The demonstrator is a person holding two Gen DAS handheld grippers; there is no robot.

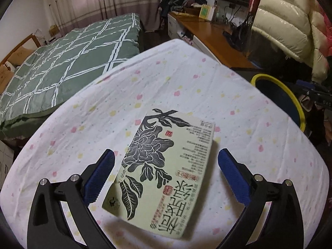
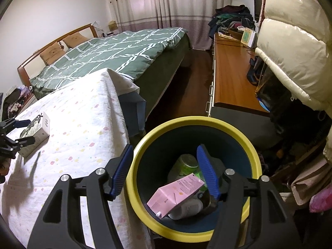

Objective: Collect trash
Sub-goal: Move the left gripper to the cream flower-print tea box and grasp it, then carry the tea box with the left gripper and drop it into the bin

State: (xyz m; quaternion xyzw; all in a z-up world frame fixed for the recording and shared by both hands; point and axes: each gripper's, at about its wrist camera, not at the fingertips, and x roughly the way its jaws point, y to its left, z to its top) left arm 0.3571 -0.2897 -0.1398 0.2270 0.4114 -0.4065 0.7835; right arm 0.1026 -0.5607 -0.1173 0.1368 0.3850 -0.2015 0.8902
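Observation:
A flat cream box [image 1: 166, 155] printed with a black flower and large characters lies on the white dotted tablecloth [image 1: 186, 72]. My left gripper [image 1: 166, 166] is open and straddles the box's near half, its blue pads standing just off either long side. The right wrist view shows the same box [image 2: 39, 128] and left gripper [image 2: 28, 131] at the far left of the table. My right gripper [image 2: 166, 170] hangs open and holds nothing, over the yellow-rimmed dark bin [image 2: 186, 122]. Inside the bin lie a pink carton [image 2: 176, 193], a green container [image 2: 186, 164] and a white item [image 2: 186, 209].
The bin [image 1: 290, 95] stands on the floor off the table's right edge. A bed with a green checked quilt [image 2: 116, 51] lies beyond the table. A wooden desk [image 2: 230, 78] and a cream puffer jacket [image 2: 290, 47] fill the right side. A blue box [image 2: 132, 112] sits under the table's corner.

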